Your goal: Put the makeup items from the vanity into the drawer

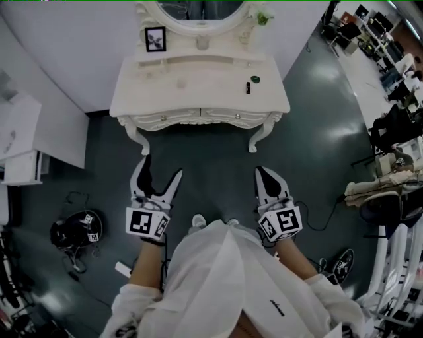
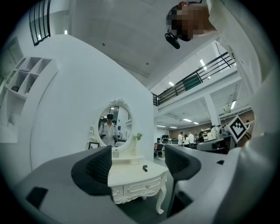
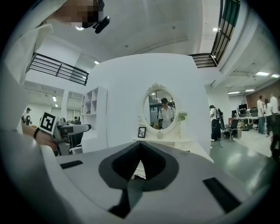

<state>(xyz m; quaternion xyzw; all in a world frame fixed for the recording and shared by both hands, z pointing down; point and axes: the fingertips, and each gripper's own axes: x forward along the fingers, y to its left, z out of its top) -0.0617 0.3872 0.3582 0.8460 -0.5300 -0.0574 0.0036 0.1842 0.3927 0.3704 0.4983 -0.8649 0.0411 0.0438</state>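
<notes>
The white vanity (image 1: 192, 89) stands ahead of me against the wall, both its front drawers (image 1: 198, 117) closed. On its top right lie a small dark tube (image 1: 248, 87) and a dark round item (image 1: 255, 79). My left gripper (image 1: 163, 166) hangs over the floor short of the vanity, jaws spread wide and empty. In the left gripper view the left gripper (image 2: 138, 162) frames the vanity (image 2: 131, 177) and the tube (image 2: 145, 168). My right gripper (image 1: 259, 171) is held level beside it, shut on nothing. The right gripper (image 3: 140, 148) points at the oval mirror (image 3: 160, 108).
A picture frame (image 1: 155, 38), a cup (image 1: 202, 43) and a small plant (image 1: 263, 18) sit at the vanity's back. A white shelf unit (image 1: 20, 145) stands left. A black device with a marker (image 1: 77, 231) and cables lie on the floor at left. Chairs and desks (image 1: 390, 125) crowd the right.
</notes>
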